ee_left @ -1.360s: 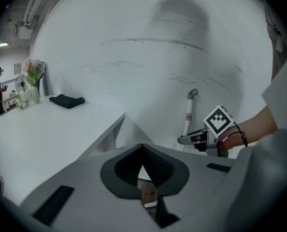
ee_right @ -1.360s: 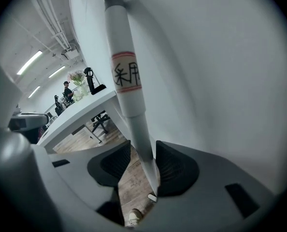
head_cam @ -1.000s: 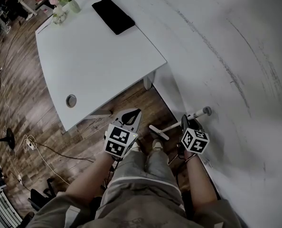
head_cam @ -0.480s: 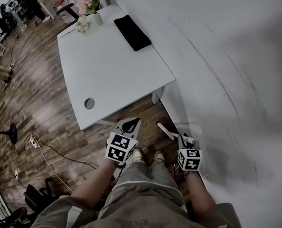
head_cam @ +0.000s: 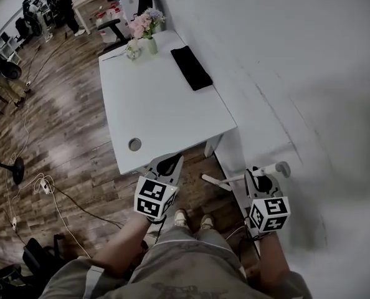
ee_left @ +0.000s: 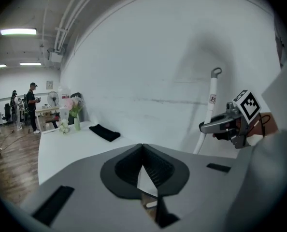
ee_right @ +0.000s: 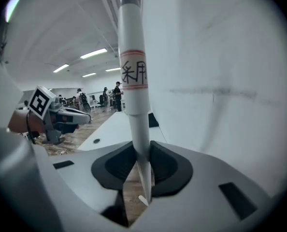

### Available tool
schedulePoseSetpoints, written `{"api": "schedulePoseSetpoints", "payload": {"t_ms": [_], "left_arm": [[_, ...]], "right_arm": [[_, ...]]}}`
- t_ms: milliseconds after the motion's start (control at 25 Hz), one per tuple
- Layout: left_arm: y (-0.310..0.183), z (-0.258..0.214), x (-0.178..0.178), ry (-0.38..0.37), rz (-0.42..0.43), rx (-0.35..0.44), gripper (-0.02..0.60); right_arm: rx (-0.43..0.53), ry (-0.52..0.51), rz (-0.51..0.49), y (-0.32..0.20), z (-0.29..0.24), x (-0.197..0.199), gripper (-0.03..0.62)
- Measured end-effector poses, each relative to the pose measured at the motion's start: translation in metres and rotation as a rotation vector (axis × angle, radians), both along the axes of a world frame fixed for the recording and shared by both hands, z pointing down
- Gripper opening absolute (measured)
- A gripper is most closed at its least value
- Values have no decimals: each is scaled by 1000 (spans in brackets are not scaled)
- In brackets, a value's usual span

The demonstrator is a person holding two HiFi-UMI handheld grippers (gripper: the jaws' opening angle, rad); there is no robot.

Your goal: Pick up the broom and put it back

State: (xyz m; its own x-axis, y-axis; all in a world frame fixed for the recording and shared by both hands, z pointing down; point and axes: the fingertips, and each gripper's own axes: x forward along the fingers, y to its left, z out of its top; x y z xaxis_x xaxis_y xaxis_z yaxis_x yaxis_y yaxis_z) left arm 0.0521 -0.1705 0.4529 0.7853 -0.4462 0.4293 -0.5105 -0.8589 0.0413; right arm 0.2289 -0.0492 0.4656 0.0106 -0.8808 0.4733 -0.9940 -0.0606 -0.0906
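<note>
Right gripper view: we note the right claw [ee_right: 142,149] pinching the broom [ee_right: 134,81] by its white handle (a red-banded label sits just above the grip), with the handle rising close beside the white wall [ee_right: 221,81]. Left gripper view: the left claw [ee_left: 142,146] is pressed together with nothing in it. The broom stands to its right, hook end up. Head view: we see both claws above the wood floor [head_cam: 66,136], near the white table [head_cam: 166,111] corner.
</note>
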Motion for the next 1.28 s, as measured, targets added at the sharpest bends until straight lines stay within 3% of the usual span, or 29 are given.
{"api": "schedulePoseSetpoints", "payload": {"t_ms": [280, 440, 520, 920, 1280], "left_arm": [[2, -87, -12, 52, 15, 190, 17], [16, -122, -23, 12, 21, 353, 17], [24, -132, -28, -2, 26, 394, 17], [41, -144, -36, 41, 4, 353, 17], [42, -127, -51, 6, -50, 308, 17]], "right_arm": [[187, 34, -160, -11, -115, -34, 107], [281, 53, -239, -2, -166, -54, 107], [305, 52, -257, 3, -181, -60, 107], [339, 26, -282, 8, -196, -61, 107], [263, 37, -390, 1, -167, -76, 107]]}}
